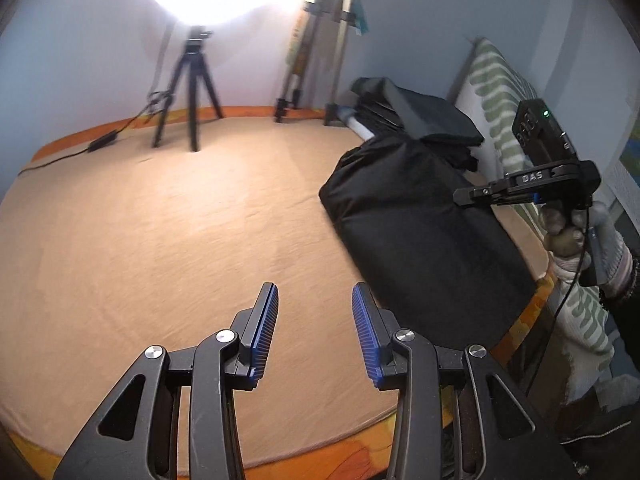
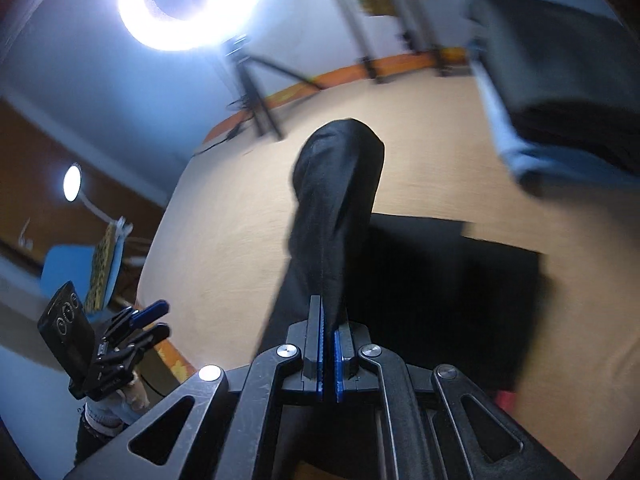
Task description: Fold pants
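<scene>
Black pants (image 1: 424, 216) on tan bed sheet (image 1: 160, 240), orange-edged; tongs' pads (image 1: 264, 332) blue; green-and-white striped cloth (image 1: 504, 92).

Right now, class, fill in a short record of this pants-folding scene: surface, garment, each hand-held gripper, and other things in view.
Surface: tan cloth-covered bed
Garment: black fabric pants, folded over, lying at the bed's right side in the left wrist view
Left hand-held gripper: jaws apart, nothing between them
Right hand-held gripper: shut on a bunched fold of the pants, lifted
Stack: dark folded clothes behind the pants
Lighting: bright ring light on a black tripod
</scene>
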A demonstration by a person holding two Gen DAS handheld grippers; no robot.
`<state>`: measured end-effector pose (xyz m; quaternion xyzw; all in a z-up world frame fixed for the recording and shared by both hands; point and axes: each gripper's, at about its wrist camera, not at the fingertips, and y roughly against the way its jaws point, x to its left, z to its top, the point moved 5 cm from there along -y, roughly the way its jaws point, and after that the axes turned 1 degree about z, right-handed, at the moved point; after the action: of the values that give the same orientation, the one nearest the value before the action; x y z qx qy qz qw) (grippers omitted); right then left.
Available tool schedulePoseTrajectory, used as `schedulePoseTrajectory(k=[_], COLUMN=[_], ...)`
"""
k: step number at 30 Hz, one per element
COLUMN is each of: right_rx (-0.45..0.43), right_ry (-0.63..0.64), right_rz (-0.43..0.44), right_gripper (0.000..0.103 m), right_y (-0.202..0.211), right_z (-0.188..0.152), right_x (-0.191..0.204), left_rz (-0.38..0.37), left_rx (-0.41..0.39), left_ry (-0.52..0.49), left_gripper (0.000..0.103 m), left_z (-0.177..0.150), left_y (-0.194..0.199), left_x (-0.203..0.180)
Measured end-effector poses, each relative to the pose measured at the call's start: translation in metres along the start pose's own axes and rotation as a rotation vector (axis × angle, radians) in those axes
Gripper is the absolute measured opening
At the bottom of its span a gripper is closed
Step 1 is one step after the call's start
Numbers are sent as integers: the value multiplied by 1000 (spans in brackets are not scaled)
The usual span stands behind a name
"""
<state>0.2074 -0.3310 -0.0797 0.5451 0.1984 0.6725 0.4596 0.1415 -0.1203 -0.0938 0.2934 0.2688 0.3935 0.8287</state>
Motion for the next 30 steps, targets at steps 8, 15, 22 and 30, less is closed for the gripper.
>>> schedulePoseTrajectory(k=[8, 15, 22, 30], right_rx=[-15, -14, -32, -21], right_ry=[-105, -106, -82, -43], right_rz=[-23, -45, -71, -135], right_gripper=[1, 2, 2, 4], right_y=[4, -3, 2, -2], right_z=[-12, -12, -7, -10], right_x=[-74, -92, -97, -100], left_rz=[-55, -137, -142, -115], left_rx=[69, 141, 232, 264], left_ry=[-144, -247, -365, -475], left_gripper=[37, 37, 37, 37], left_z=[17, 12, -17, -32], left_y=[-34, -63, -89, -97], left_x=[-63, -111, -139, -158])
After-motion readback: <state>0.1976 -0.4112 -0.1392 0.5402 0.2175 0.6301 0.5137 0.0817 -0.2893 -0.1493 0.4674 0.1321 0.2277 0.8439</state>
